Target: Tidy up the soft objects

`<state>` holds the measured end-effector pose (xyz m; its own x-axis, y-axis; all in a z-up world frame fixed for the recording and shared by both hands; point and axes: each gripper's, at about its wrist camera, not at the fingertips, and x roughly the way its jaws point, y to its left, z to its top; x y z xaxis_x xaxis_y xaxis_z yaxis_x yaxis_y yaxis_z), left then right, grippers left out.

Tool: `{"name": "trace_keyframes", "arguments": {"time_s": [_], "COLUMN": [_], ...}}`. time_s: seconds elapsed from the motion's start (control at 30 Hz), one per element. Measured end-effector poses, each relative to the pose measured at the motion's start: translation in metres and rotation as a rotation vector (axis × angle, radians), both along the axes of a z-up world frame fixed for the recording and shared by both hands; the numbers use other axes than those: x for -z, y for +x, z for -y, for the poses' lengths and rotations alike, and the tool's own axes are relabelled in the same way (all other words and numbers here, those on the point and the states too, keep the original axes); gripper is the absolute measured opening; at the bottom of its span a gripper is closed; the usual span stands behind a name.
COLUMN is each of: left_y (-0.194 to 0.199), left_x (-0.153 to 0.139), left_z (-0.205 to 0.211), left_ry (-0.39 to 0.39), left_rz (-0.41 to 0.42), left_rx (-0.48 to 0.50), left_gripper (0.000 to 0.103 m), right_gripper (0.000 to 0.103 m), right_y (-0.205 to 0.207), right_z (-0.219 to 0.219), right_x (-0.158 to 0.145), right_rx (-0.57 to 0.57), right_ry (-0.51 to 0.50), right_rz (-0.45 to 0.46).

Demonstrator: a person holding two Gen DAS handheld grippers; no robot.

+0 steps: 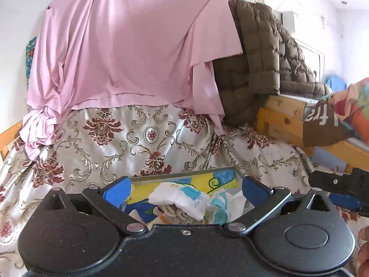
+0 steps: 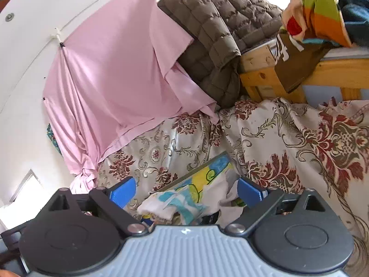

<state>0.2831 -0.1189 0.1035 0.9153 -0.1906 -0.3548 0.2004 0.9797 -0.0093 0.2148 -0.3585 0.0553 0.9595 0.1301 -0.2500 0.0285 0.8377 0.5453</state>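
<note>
Both claws, left claw (image 1: 184, 190) and right claw (image 2: 186, 190), are hanging spread apart and empty above the grey open box (image 1: 184, 172), where white-and-blue soft cloths (image 1: 180, 199) are lying; best reaching low for one loose edge.

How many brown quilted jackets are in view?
1. The brown quilted jacket lies over the wooden frame, right of the pink sheet. Others may be hidden underneath.

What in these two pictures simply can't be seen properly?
- Box: the lower part, in both views, is hidden behind each tool's body.
- Cloths in it: how many is unclear, bunched together.
- Wall behind the pink sheet: covered.
- Striped cloth, right view: cut off by the top edge.
</note>
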Motion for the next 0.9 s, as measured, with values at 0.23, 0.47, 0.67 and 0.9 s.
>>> {"name": "trace_keyframes", "arguments": {"time_s": [0.23, 0.47, 0.67, 0.9], "left_y": [-0.05, -0.093, -0.127, -0.156], "left_x": [-0.002, 0.009, 0.022, 0.033], "left_z": [-0.021, -0.043, -0.059, -0.069], "left_ry": [-0.047, -0.098, -0.121, -0.118], "left_rz": [-0.001, -0.01, -0.006, 0.006], "left_rx": [-0.03, -0.071, -0.107, -0.129], "left_gripper": [0.102, 0.102, 0.102, 0.102], "right_gripper": [0.102, 0.102, 0.102, 0.103], "right_y": [-0.043, -0.076, -0.101, -0.121], "right_z": [-0.019, -0.039, -0.056, -0.066], "right_x": [-0.001, 0.006, 0.011, 0.017], "right_rx": [-0.008, -0.022, -0.032, -0.034], "right_ry": [-0.05, -0.117, -0.18, -0.21], "right_rz": [0.019, 0.01, 0.009, 0.002]}}
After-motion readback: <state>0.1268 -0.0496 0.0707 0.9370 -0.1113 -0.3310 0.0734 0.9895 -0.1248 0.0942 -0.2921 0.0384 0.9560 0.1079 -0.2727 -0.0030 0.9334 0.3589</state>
